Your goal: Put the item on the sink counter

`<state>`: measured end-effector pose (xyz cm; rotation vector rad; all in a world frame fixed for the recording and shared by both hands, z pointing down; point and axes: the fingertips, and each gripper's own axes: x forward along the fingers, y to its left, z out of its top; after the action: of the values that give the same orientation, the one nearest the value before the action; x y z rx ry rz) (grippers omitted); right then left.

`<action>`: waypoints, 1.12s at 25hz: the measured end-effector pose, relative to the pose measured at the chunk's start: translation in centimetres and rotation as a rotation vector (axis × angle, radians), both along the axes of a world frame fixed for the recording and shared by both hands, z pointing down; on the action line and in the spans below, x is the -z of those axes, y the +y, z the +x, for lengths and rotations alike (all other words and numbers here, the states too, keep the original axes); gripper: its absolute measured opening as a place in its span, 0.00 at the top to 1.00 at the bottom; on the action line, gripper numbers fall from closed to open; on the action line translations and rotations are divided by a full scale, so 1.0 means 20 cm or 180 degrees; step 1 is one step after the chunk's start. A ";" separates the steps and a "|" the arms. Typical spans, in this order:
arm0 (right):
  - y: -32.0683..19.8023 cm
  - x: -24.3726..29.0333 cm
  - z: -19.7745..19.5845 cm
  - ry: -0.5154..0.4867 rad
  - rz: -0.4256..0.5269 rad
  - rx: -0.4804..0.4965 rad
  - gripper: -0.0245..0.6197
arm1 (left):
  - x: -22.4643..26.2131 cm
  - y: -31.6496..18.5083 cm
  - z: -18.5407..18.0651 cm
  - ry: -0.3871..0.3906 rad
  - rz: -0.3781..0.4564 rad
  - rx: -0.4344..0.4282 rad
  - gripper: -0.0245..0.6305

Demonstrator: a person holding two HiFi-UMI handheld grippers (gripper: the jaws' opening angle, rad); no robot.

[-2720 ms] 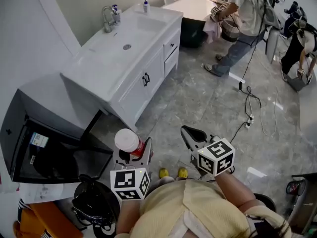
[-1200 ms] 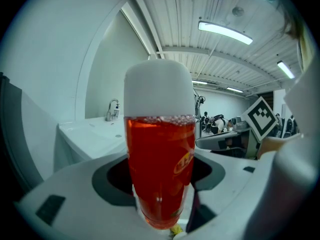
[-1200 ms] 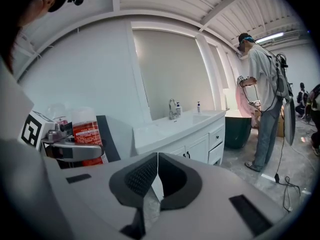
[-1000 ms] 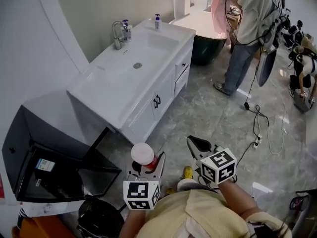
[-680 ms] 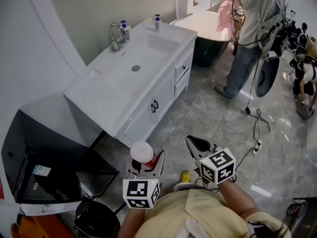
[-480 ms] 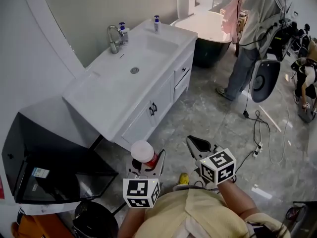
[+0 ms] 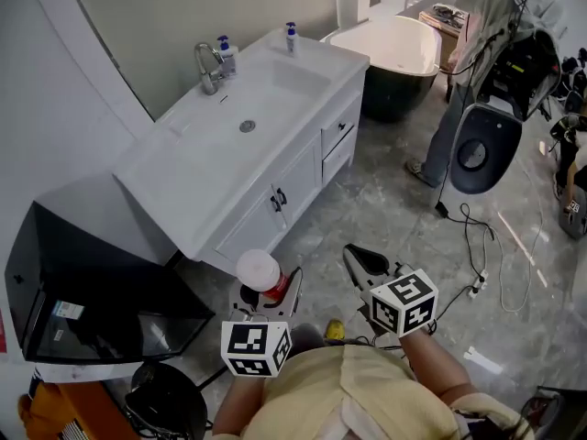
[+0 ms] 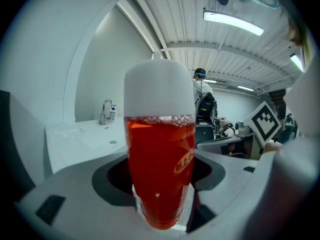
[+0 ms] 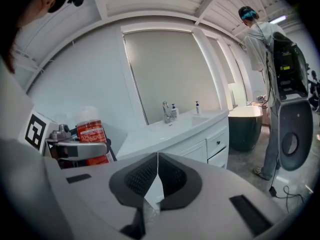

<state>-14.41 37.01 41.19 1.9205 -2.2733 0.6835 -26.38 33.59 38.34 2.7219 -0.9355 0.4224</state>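
Bystander (image 7: 454,117) far ahead-right of right gripper (image 7: 359,260) drifting toward frame edge (torso now mostly cut off). Black round-faced pack (image 7: 477,149) coming into sight beside bystander's legs. Bathtub (image 7: 390,49) far ahead becoming unobstructed. Sink counter (image 7: 211,154), ahead-left of left gripper (image 7: 266,290), edging closer to its red bottle (image 7: 260,269).

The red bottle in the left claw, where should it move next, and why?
Probably carry it forward and to the left, up toward the bare near end of the sink counter. The left claw is shut on the red bottle, which is upright, but it hangs over the floor, short of the counter.
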 end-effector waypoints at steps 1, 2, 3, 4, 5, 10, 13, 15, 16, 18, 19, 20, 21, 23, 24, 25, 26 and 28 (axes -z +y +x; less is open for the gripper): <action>0.00 0.00 0.00 -0.0032 0.0006 0.0008 0.92 | 0.00 0.00 0.00 -0.0016 -0.0005 0.0004 0.48; 0.00 0.00 0.00 -0.0042 0.0010 0.0018 0.92 | 0.00 0.00 0.01 -0.0023 -0.0007 0.0009 0.48; -0.01 0.00 0.01 -0.0040 0.0012 0.0027 0.92 | 0.00 0.00 0.02 -0.0024 -0.0007 0.0016 0.48; -0.01 0.01 0.01 -0.0037 0.0015 0.0032 0.92 | 0.01 -0.01 0.02 -0.0021 -0.0005 0.0022 0.48; -0.02 0.01 0.02 -0.0041 0.0020 0.0033 0.92 | 0.01 -0.01 0.03 -0.0020 -0.0001 0.0026 0.48; -0.04 0.01 0.06 -0.0068 0.0040 -0.0001 0.92 | 0.01 -0.06 0.08 -0.0042 0.0011 0.0013 0.48; -0.09 -0.01 0.10 -0.0055 0.0024 -0.0031 0.92 | 0.01 -0.11 0.13 -0.0047 0.0015 -0.0024 0.48; -0.13 0.00 0.12 -0.0027 0.0039 -0.0041 0.92 | 0.01 -0.15 0.16 -0.0050 0.0025 -0.0049 0.48; -0.15 0.00 0.13 -0.0014 0.0048 -0.0044 0.92 | 0.00 -0.17 0.18 -0.0049 0.0030 -0.0062 0.48; -0.19 0.01 0.15 -0.0004 0.0055 -0.0050 0.92 | 0.00 -0.22 0.21 -0.0038 0.0029 -0.0096 0.48; -0.21 0.01 0.16 -0.0002 0.0052 -0.0055 0.92 | 0.00 -0.24 0.24 -0.0028 0.0023 -0.0116 0.48; -0.23 0.01 0.18 0.0004 0.0047 -0.0062 0.92 | 0.00 -0.26 0.26 -0.0017 0.0017 -0.0136 0.48; -0.25 0.01 0.20 0.0015 0.0041 -0.0069 0.92 | 0.00 -0.28 0.28 -0.0007 0.0012 -0.0155 0.48; -0.31 0.01 0.24 0.0053 0.0025 -0.0085 0.92 | 0.00 -0.34 0.32 0.0001 0.0009 -0.0188 0.48; -0.34 0.01 0.25 0.0079 0.0017 -0.0092 0.92 | 0.00 -0.37 0.34 -0.0003 0.0011 -0.0202 0.48; -0.37 0.01 0.27 0.0107 0.0010 -0.0096 0.92 | 0.00 -0.40 0.36 -0.0013 0.0015 -0.0213 0.48; -0.40 0.01 0.28 0.0132 0.0005 -0.0095 0.92 | 0.01 -0.43 0.37 -0.0027 0.0024 -0.0223 0.48; -0.46 0.02 0.30 0.0160 0.0004 -0.0087 0.92 | 0.02 -0.48 0.39 -0.0056 0.0055 -0.0238 0.48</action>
<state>-8.33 27.79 40.85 1.9499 -2.2225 0.6295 -18.52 23.89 38.01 2.7802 -0.8476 0.4551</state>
